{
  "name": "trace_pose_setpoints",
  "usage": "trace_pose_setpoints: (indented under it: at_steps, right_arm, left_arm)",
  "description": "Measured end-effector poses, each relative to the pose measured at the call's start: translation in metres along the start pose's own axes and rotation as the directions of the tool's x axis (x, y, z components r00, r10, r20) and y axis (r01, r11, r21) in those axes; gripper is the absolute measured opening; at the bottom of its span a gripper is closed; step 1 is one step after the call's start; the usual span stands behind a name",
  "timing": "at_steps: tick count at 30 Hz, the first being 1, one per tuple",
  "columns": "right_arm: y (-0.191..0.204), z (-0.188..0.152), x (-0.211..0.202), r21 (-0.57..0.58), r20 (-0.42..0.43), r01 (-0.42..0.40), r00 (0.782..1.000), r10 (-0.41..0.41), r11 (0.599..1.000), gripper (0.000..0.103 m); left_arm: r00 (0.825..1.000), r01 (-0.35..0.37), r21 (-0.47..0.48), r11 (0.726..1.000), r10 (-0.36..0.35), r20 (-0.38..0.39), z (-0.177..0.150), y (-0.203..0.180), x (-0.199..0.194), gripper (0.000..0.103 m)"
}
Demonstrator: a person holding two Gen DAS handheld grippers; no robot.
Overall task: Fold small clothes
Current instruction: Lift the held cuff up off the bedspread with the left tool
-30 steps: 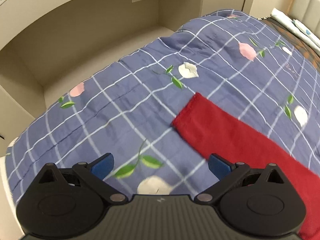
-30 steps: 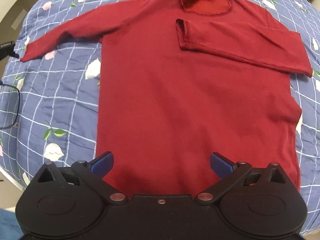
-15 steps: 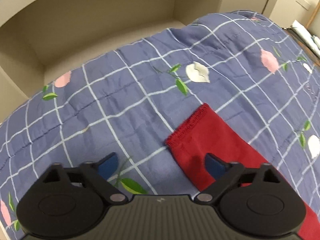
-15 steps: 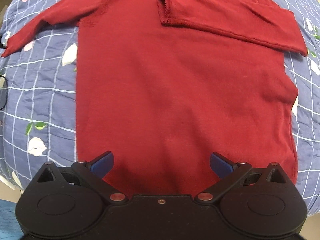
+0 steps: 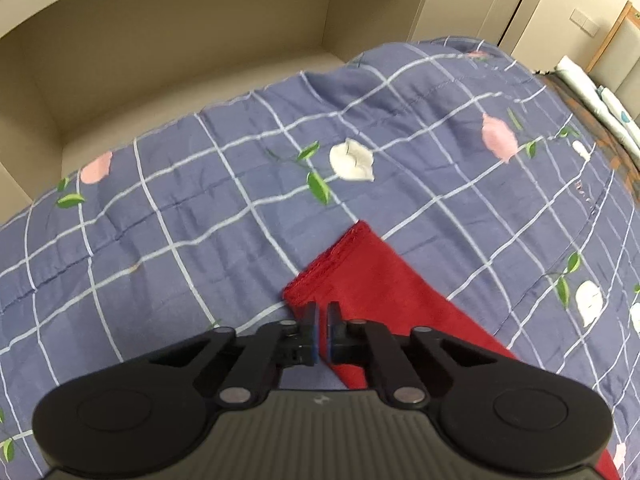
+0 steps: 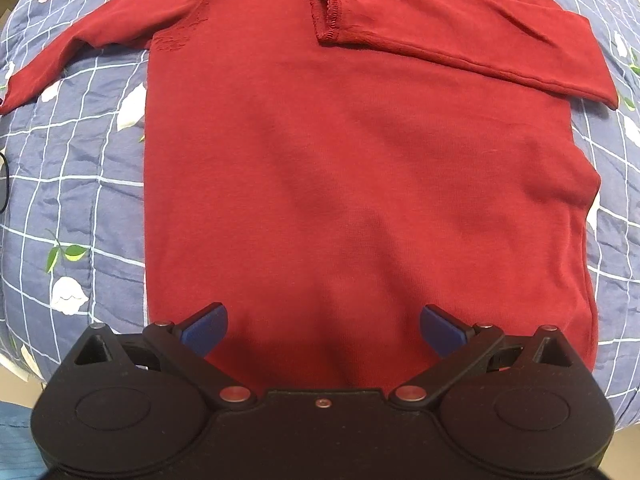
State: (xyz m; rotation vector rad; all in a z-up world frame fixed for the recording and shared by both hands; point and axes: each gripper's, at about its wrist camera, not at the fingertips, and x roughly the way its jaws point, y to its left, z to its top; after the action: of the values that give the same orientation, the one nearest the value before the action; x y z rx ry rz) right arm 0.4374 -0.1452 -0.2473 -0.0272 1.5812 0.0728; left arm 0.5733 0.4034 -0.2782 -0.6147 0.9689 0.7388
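Note:
A dark red long-sleeved top [image 6: 360, 180] lies flat on the bed, neck away from me. One sleeve [image 6: 460, 40] is folded across the chest. The other sleeve [image 6: 80, 48] stretches out to the left. In the left wrist view that outstretched sleeve [image 5: 380, 292] ends in a stitched cuff [image 5: 328, 258]. My left gripper [image 5: 320, 314] is shut on the sleeve's near edge just behind the cuff. My right gripper [image 6: 323, 326] hangs open over the top's bottom hem with nothing between its blue fingers [image 6: 204, 328].
A blue checked quilt [image 5: 200, 200] with flower prints covers the bed. Beyond its edge is a beige recessed shelf [image 5: 160, 60]. More bedding [image 5: 600, 100] lies at the far right. A black cable [image 6: 4, 184] shows at the left edge of the right wrist view.
My left gripper came down onto the sleeve end and went from open to shut on it. My right gripper moved closer over the top's lower part and stayed open.

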Motion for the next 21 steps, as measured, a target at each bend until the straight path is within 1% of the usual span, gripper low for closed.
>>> trace_pose_setpoints:
  at_steps: [4,7,10,12,15,16,18,20,21]
  right_arm:
    - [-0.002,-0.001,-0.001,0.008,0.005,0.005,1.000,-0.005,1.000,0.102]
    - [-0.005,-0.003,-0.003,0.020,0.015,0.002,1.000,-0.003,1.000,0.102]
    - [-0.006,-0.005,-0.005,0.025,0.028,-0.006,1.000,0.005,1.000,0.102]
    - [-0.008,-0.008,-0.007,0.024,0.036,-0.011,0.999,0.010,1.000,0.102]
    - [-0.010,-0.013,-0.009,0.027,0.040,-0.015,0.999,0.014,1.000,0.102]
    - [-0.011,-0.015,-0.009,0.029,0.039,-0.014,0.999,0.013,0.999,0.102]
    - [-0.015,-0.021,-0.009,0.038,0.035,-0.011,0.999,0.010,0.999,0.102]
    - [-0.017,-0.025,-0.008,0.049,0.028,-0.006,1.000,0.004,0.999,0.102]
    - [-0.019,-0.028,-0.008,0.055,0.025,-0.003,1.000,0.001,0.998,0.102]
  left_arm:
    - [0.997,-0.007,0.015,1.000,0.006,0.077,0.005,-0.001,-0.022,0.000]
    - [0.990,-0.009,0.017,1.000,0.007,0.139,0.015,0.003,-0.042,0.000]
    - [0.983,0.008,0.029,1.000,-0.013,0.185,0.026,0.008,-0.061,0.000]
    - [0.984,0.045,0.042,0.998,-0.052,0.173,0.031,0.011,-0.067,0.000]
    - [0.987,0.109,0.049,0.993,-0.114,0.117,0.028,0.014,-0.064,0.000]
    - [0.987,0.120,0.051,0.991,-0.125,0.102,0.024,0.014,-0.062,0.004]
    - [0.988,0.129,0.048,0.990,-0.132,0.074,0.013,0.015,-0.055,0.015]
    - [0.990,0.135,0.031,0.990,-0.136,0.035,0.003,0.015,-0.045,0.033]
    - [0.991,0.132,0.025,0.991,-0.132,0.018,-0.003,0.015,-0.040,0.037]
